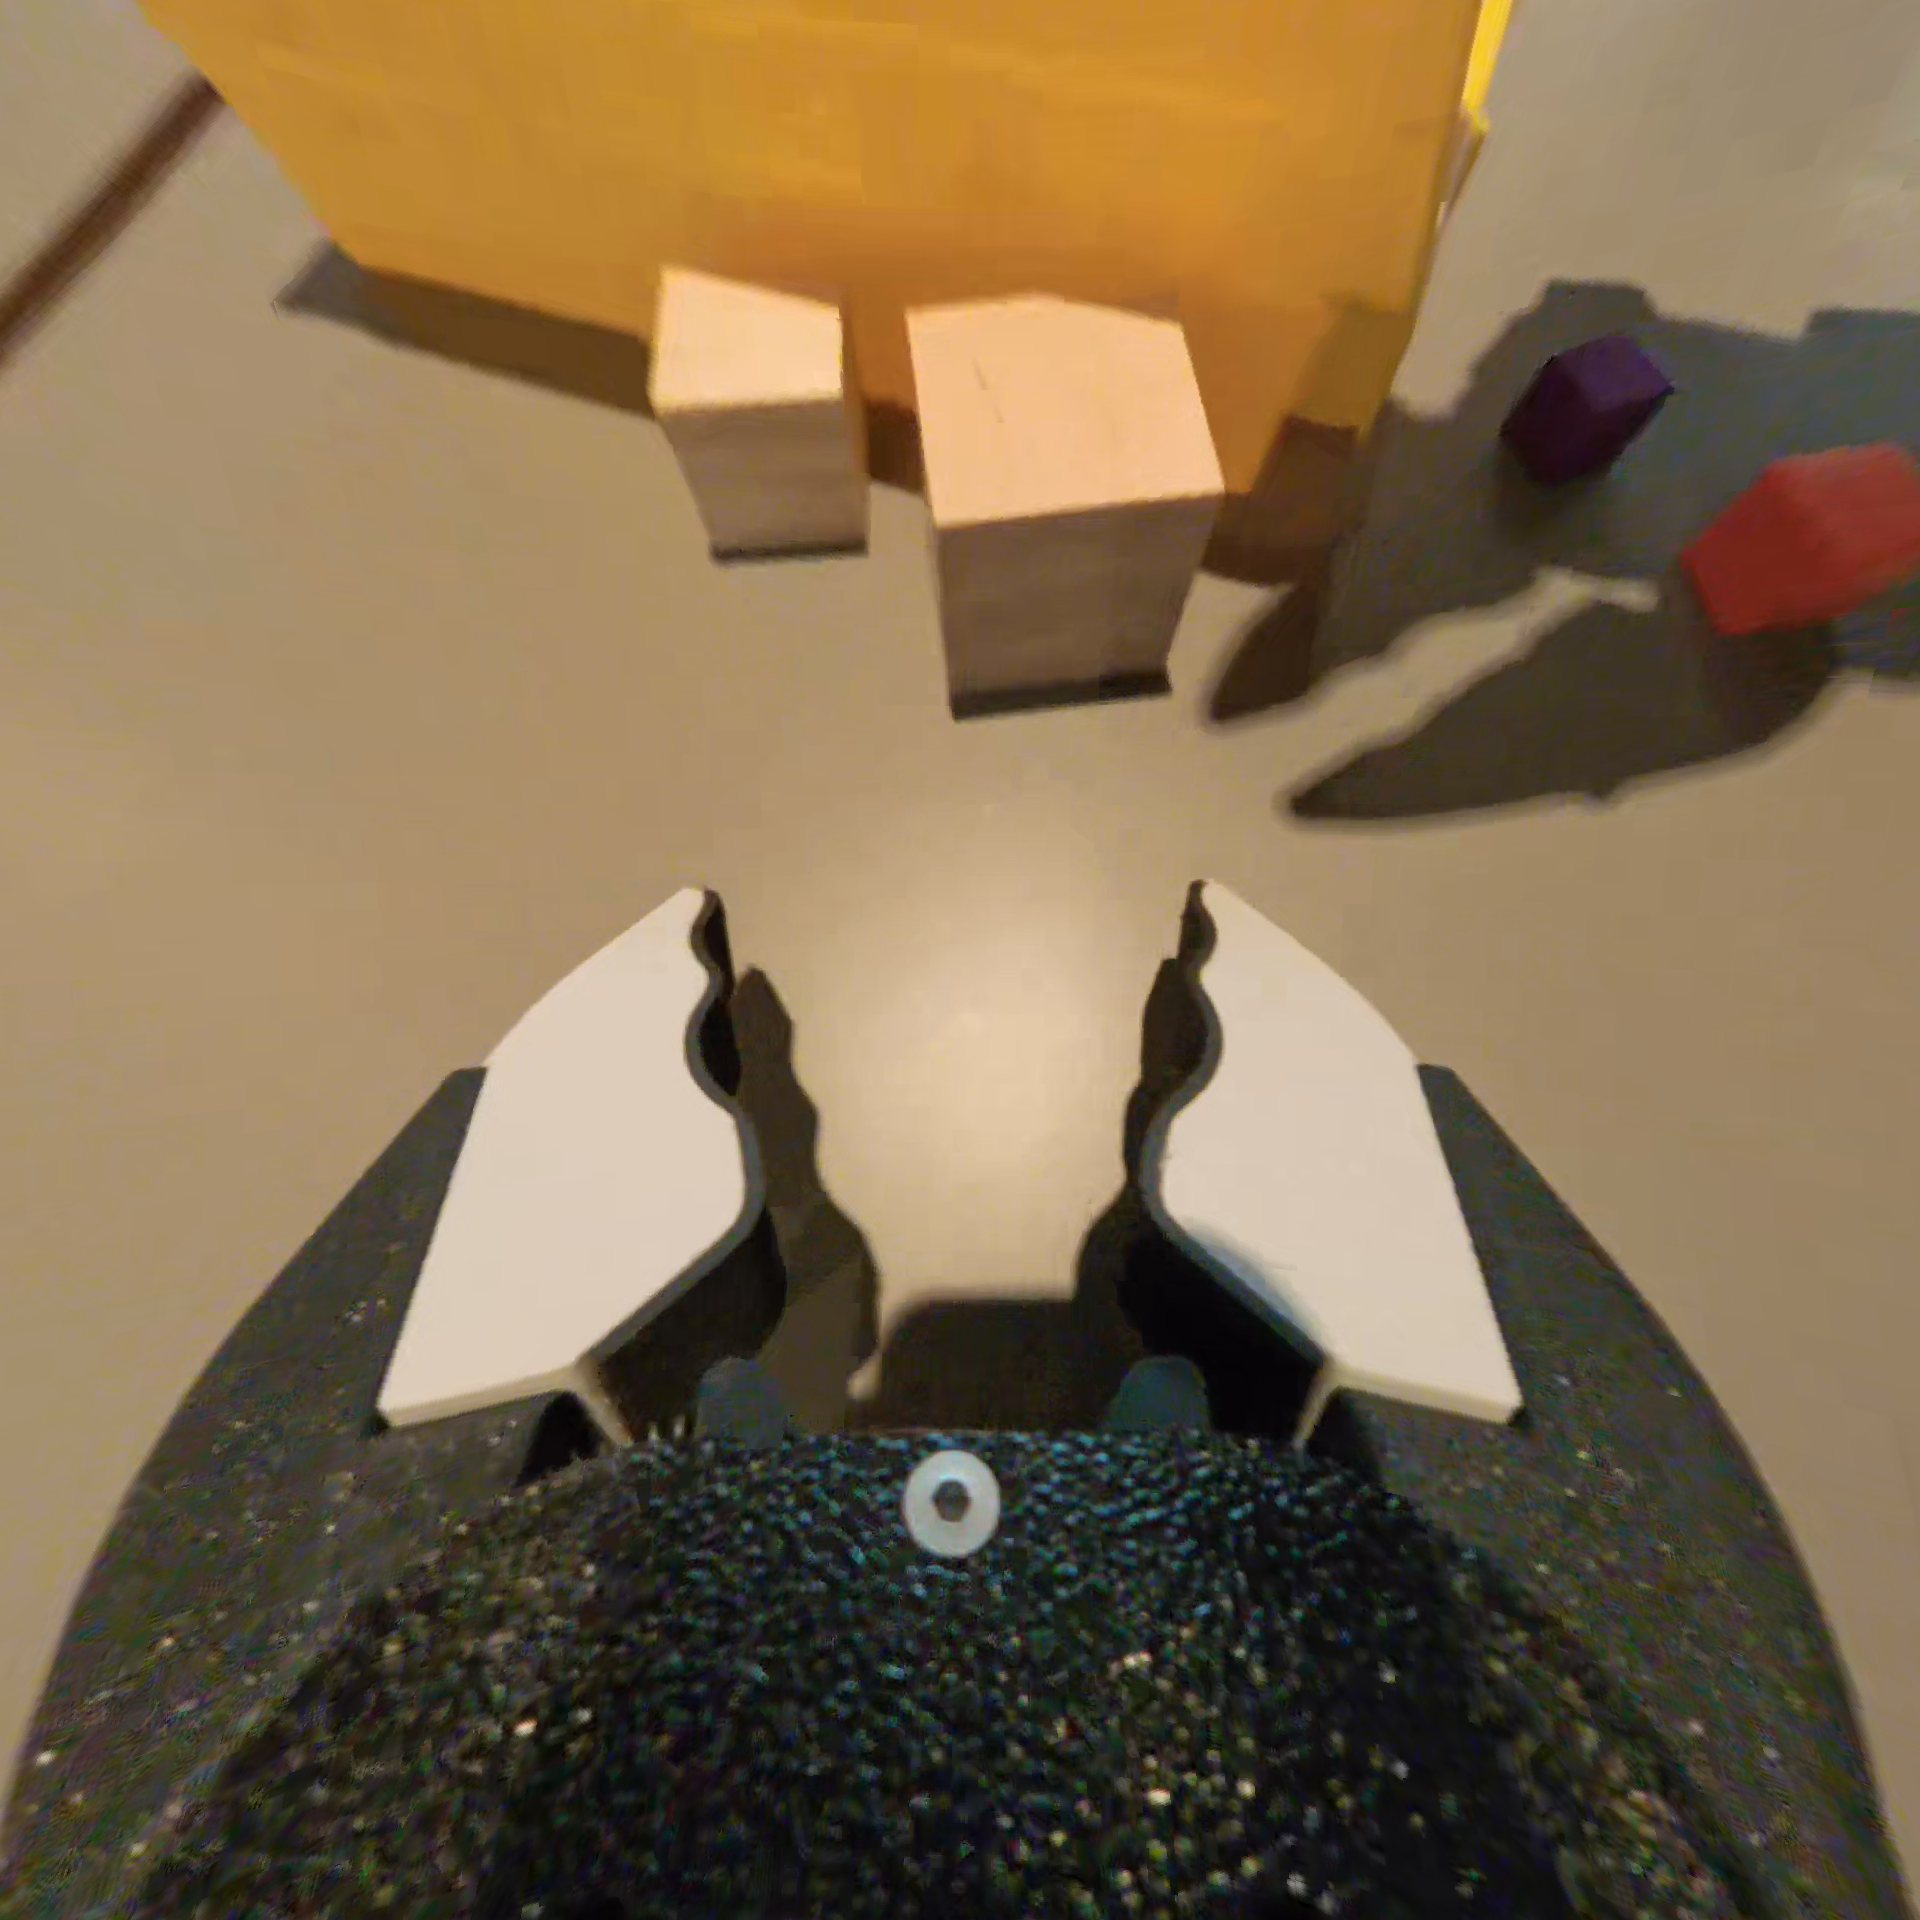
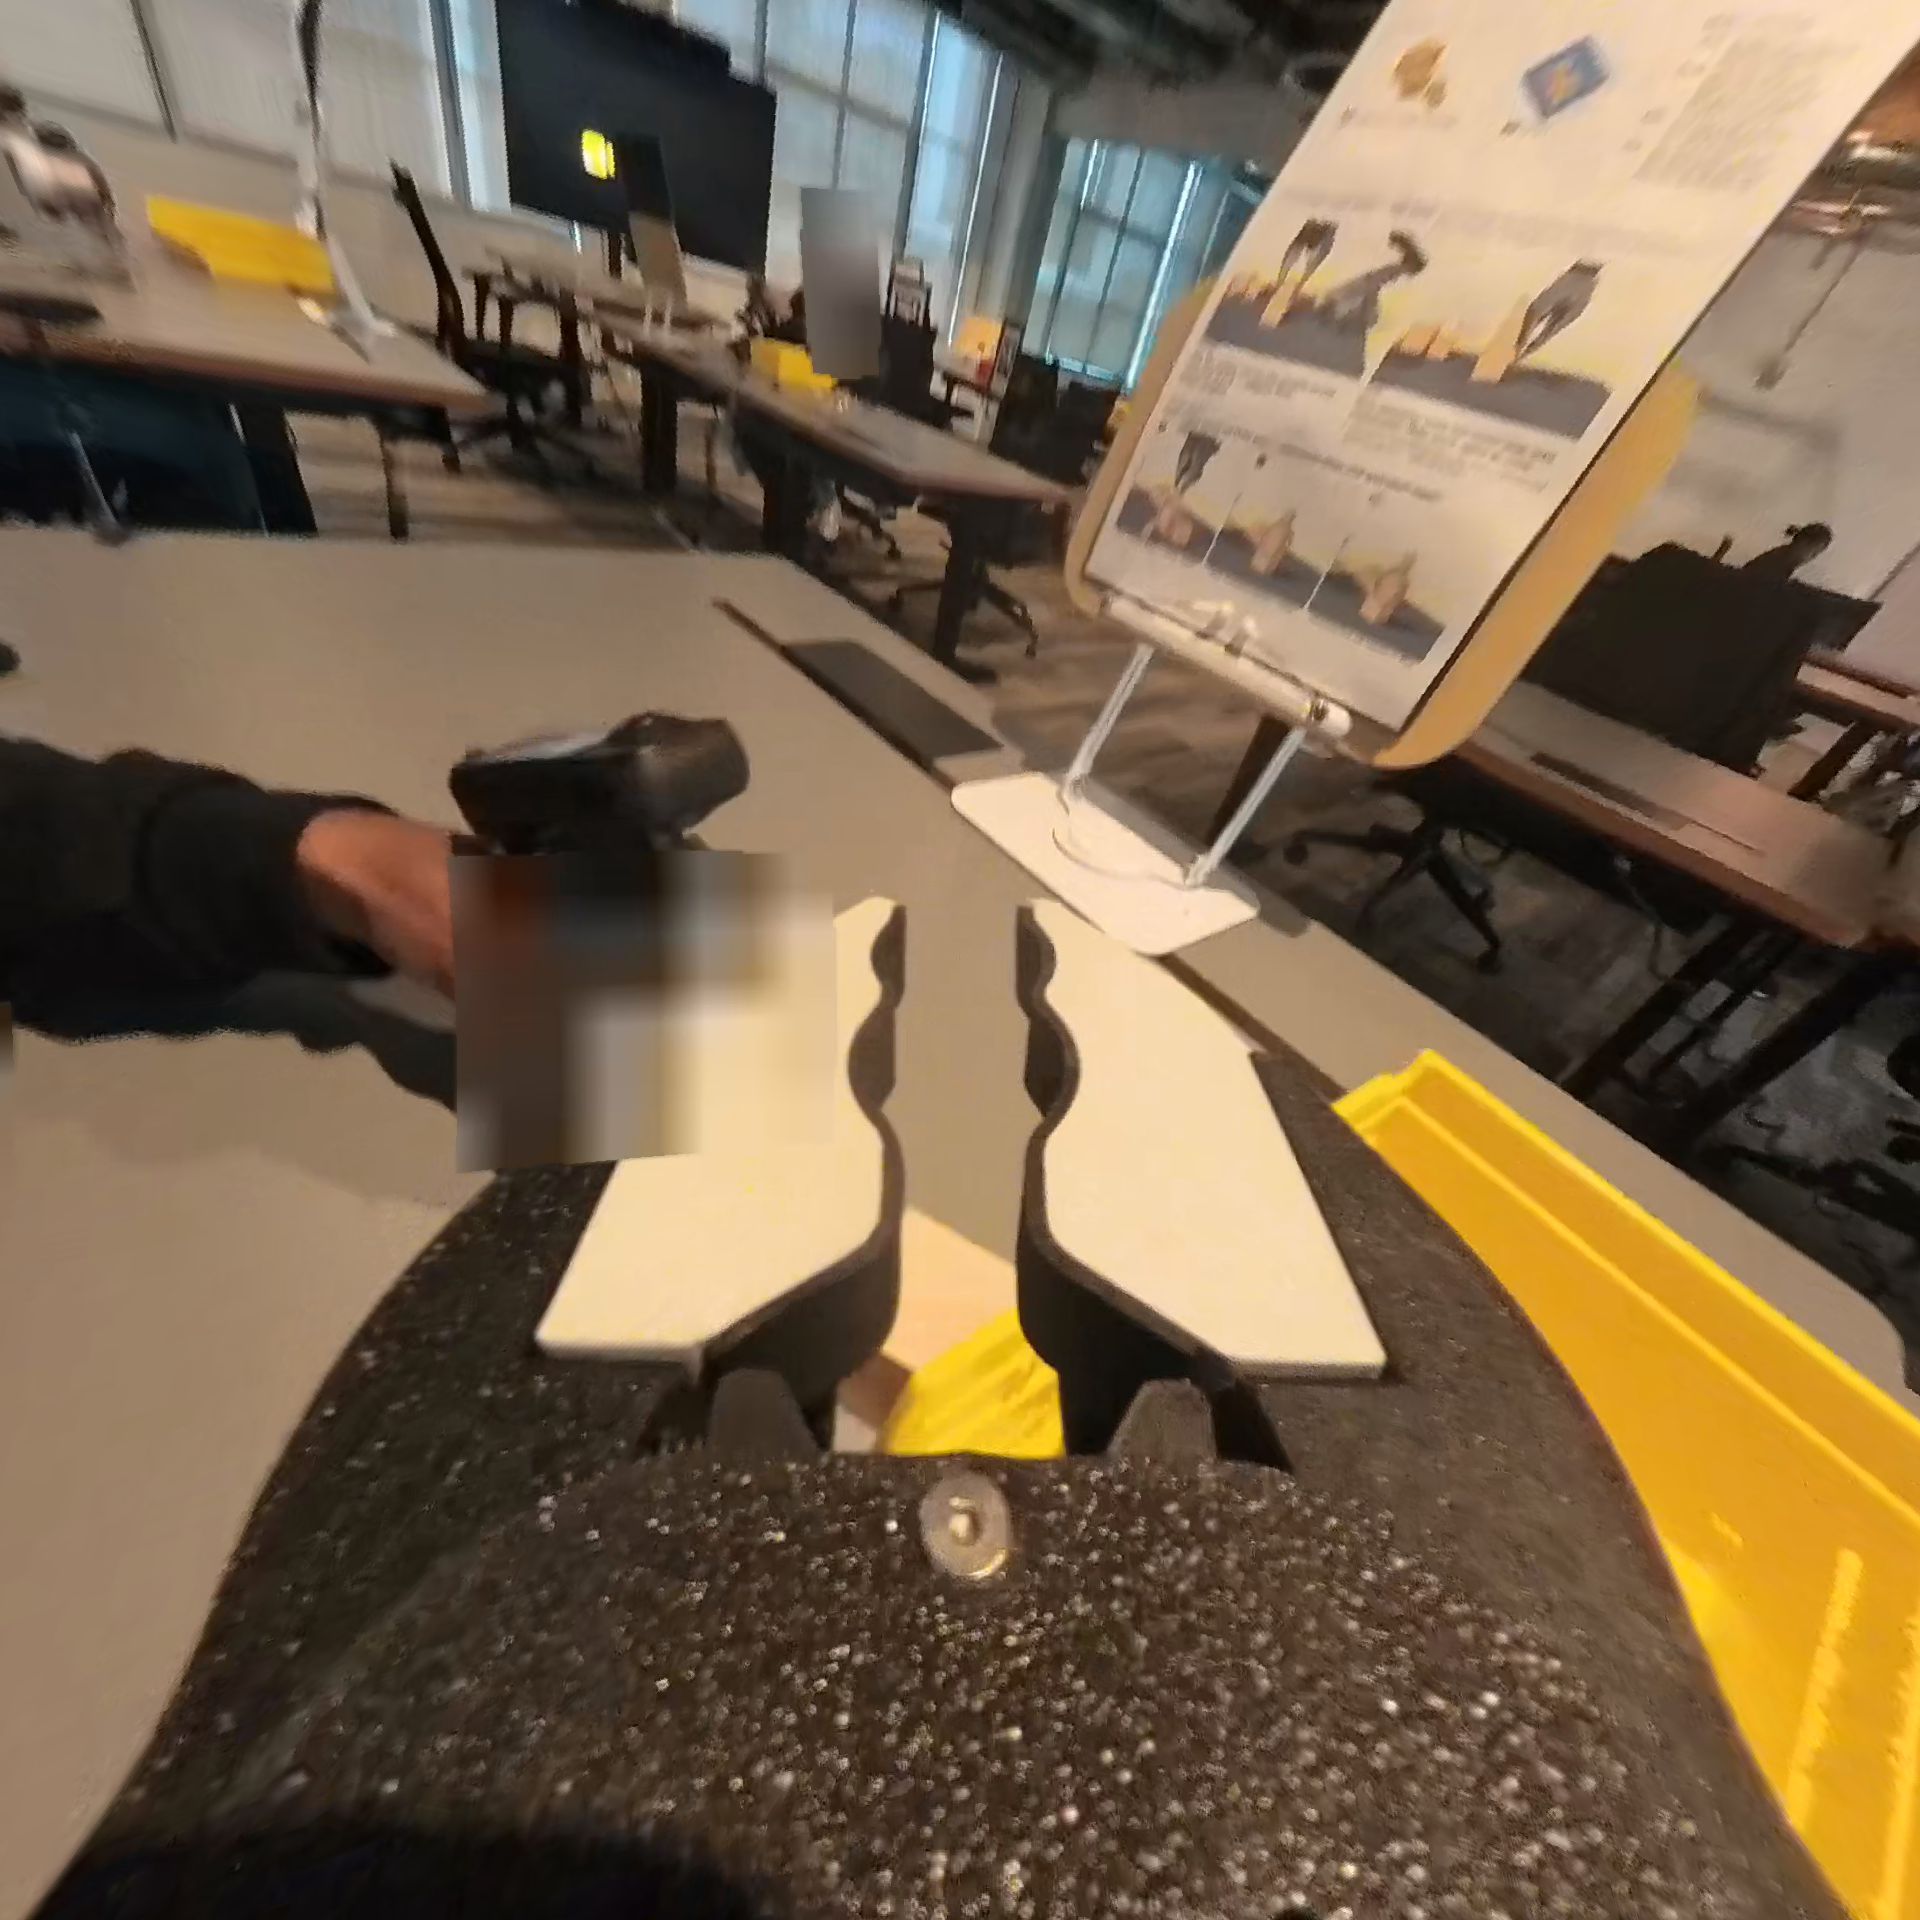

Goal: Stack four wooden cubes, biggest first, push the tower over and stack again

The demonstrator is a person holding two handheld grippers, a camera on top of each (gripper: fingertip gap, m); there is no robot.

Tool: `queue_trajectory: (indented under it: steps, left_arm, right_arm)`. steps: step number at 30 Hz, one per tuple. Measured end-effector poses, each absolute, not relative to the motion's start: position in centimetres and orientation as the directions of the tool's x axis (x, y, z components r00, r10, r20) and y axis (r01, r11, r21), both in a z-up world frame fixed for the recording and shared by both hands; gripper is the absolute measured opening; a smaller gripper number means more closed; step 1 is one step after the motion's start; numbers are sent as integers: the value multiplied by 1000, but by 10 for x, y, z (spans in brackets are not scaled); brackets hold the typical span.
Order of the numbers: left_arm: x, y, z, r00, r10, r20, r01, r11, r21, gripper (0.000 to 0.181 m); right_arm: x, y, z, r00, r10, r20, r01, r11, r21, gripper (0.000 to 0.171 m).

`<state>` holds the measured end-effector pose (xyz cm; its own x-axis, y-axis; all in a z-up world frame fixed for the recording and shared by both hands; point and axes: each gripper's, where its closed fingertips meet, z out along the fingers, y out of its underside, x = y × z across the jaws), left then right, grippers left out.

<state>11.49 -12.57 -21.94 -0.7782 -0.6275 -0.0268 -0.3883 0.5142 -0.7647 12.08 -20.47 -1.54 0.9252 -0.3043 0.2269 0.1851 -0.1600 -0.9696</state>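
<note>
blocks and bin on the table, by the clock

in the left wrist view, the left gripper [image 1: 951, 904] sits at 6 o'clock over the table [image 1: 312, 831]; the bigger block [image 1: 1060, 499] stands at 12, with the smaller block [image 1: 753, 410] just beside it toward 11, apart by a thin gap. the bin [image 1: 831, 156] rises behind both, touching or nearly so. two little blocks [image 1: 1584, 416] [image 1: 1803, 535] lie toward 2, well apart from the pair. in the right wrist view, the sign stand [image 2: 1351, 364] is at 1, a bin [image 2: 1662, 1403] at 4, and a hand [image 2: 384, 894] at 9.
</note>
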Motion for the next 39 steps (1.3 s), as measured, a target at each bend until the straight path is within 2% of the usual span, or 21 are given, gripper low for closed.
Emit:
queue_trajectory:
  steps: [2, 4, 6, 11, 13, 15, 19, 24, 29, 34, 39]
  left_arm:
    - [110, -132, -234, -777, -630, 2, -429, 527, -734, 89]
    - [115, -136, -242, -770, -634, -68, -423, 588, -689, 92]
    - [122, -156, -234, -768, -637, -63, -397, 551, -734, 94]
    - [142, -195, -227, -754, -652, -75, -373, 520, -769, 95]
    - [150, -202, -228, -742, -663, -101, -370, 529, -764, 86]
    - [157, -203, -228, -731, -671, -121, -364, 535, -762, 65]
    - [148, -203, -224, -777, -623, -83, -332, 518, -788, 64]
    - [126, -157, -220, -849, -516, -116, -231, 560, -796, 63]
    - [77, -88, -213, -935, -348, -75, -141, 556, -819, 63]
    - [30, -25, -222, -958, -284, -23, -152, 578, -802, 63]
    - [9, 4, -226, -962, -274, -7, -165, 599, -784, 63]
  right_arm:
    - [115, -207, -32, 912, -309, 269, 209, -215, -954, 30]
    - [113, -208, -39, 894, -318, 315, 244, -242, -939, 36]
    - [114, -208, -32, 866, -348, 359, 297, -220, -929, 42]
    - [108, -208, -8, 844, -388, 371, 384, -47, -922, 37]
    - [110, -211, -7, 838, -400, 372, 396, -23, -918, 34]
    - [112, -215, -8, 842, -404, 357, 389, -2, -921, 31]
    - [115, -219, -10, 864, -396, 313, 360, 49, -932, 28]
    - [112, -221, -10, 883, -361, 302, 351, 78, -933, 24]
    - [104, -215, -13, 900, -311, 305, 347, 86, -934, 22]
    - [97, -204, -19, 903, -277, 328, 357, 61, -932, 21]
    - [90, -195, -24, 909, -243, 338, 359, 45, -932, 21]
